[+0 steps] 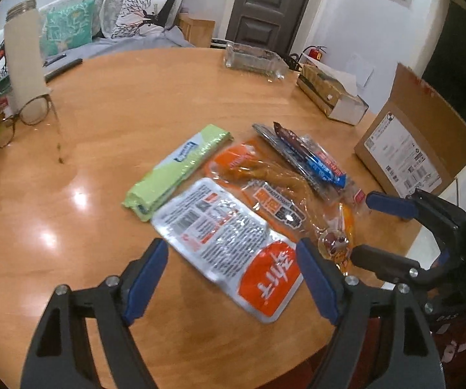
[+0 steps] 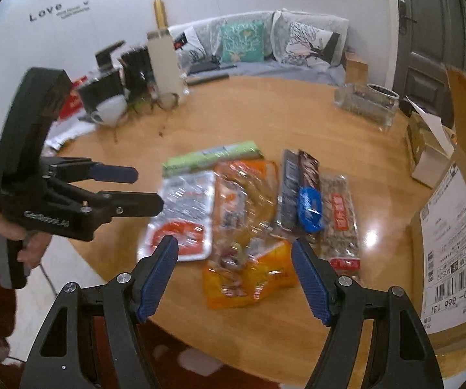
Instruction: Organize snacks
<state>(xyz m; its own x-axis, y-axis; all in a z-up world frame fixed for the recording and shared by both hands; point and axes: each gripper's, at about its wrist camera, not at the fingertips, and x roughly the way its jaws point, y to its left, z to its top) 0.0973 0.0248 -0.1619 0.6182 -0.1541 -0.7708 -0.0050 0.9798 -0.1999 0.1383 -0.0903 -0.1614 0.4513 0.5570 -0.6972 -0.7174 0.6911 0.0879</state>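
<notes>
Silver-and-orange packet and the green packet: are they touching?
Touching. In the left wrist view the silver-and-orange packet overlaps the near edge of the green packet, with no table showing between them.

Glossy wooden table point(image 1: 135, 103), shiny plastic snack packets point(image 1: 223, 233)

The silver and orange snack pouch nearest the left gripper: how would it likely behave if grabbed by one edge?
The silver pouch looks like thin glossy foil lying flat on the table, so it would probably sag rather than stay stiff. Its shiny surface may slip between the pads. It seems light for its size, so a push would likely slide it.
</notes>
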